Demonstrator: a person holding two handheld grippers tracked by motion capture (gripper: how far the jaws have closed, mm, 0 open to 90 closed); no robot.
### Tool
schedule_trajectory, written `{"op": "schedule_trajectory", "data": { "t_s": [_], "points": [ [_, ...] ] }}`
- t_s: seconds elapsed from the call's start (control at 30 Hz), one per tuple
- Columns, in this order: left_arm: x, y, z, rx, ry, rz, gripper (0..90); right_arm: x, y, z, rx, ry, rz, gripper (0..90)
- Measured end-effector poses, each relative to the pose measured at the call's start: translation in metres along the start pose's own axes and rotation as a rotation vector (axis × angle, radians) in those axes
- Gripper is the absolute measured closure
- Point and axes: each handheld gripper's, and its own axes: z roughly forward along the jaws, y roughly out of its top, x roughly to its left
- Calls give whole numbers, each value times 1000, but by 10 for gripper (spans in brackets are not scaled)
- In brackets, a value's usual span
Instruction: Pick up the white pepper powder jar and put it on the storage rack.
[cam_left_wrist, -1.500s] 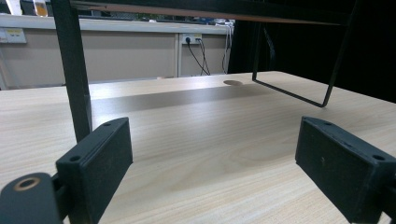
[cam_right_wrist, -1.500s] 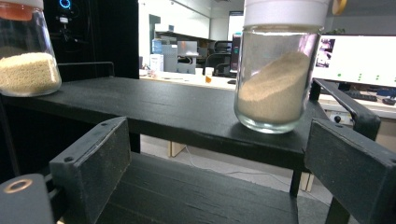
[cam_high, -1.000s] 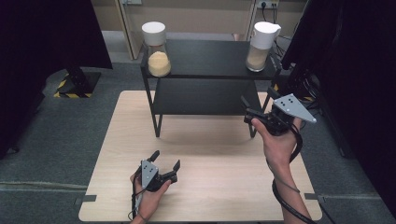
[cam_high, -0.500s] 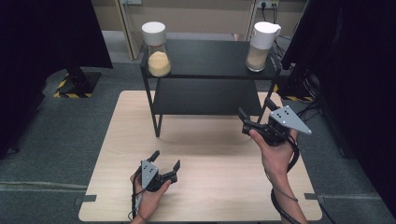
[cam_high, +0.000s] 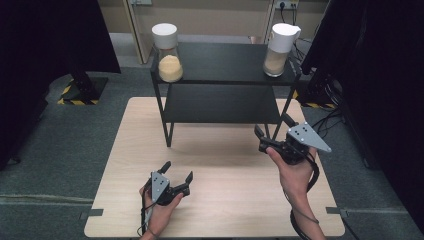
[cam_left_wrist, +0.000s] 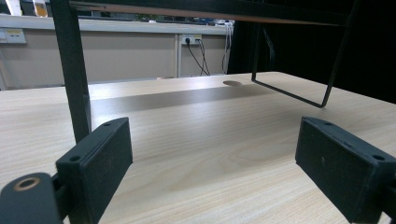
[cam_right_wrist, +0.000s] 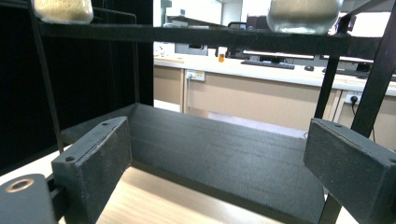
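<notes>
With both my left tongs (cam_high: 176, 174) and right tongs (cam_high: 274, 133) spread apart and empty, my right could bump the shelf (cam_high: 222, 102) at twelve o'clock.

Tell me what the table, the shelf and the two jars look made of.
Table: pale wood or laminate, grain showing. Shelf: matt black boards, thin black legs, likely metal. Jars: clear glass or plastic, the fill shows through; white tops.

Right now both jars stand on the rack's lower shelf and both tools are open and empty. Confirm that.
Not quite: both jars stand on the rack's top shelf, as the high view shows. The lower shelf is bare. The left tool and right tool are open and empty.
</notes>
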Motion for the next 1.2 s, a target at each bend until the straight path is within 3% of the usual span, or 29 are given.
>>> {"op": "schedule_trajectory", "data": {
  "t_s": [0.33, 0.77, 1.2],
  "points": [
    [0, 0, 0, 3, 0, 5, 105, -1, -23, -7, 51, 0, 12, 78],
    [-1, 0, -1, 2, 0, 4, 106, 2, -66, -19, 143, 16, 46, 78],
    [-1, 1, 0, 5, 0, 6, 106, 4, -124, -28, 265, 7, 77, 78]
  ]
}}
